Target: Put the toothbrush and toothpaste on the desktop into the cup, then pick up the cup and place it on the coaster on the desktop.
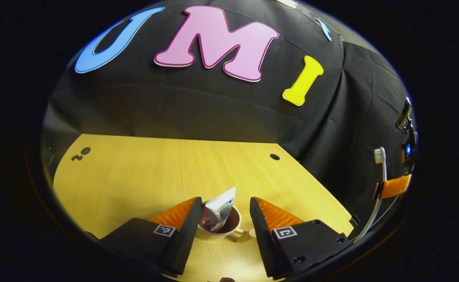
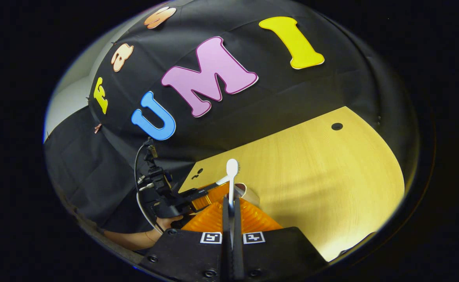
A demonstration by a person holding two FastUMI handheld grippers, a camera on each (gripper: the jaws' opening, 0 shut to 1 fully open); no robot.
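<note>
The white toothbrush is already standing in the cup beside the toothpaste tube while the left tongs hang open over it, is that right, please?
Not quite: the white toothbrush is clamped upright in the right tongs, as the right gripper view shows. The toothpaste tube does stand in the brown-lined cup, left tongs open.

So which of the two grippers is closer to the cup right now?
Left. The left gripper hangs just above the cup, jaws open on either side of it. The right gripper is off to one side, shut on the toothbrush.

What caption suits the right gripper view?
Right tongs grip the toothbrush upright, above the cup.
</note>
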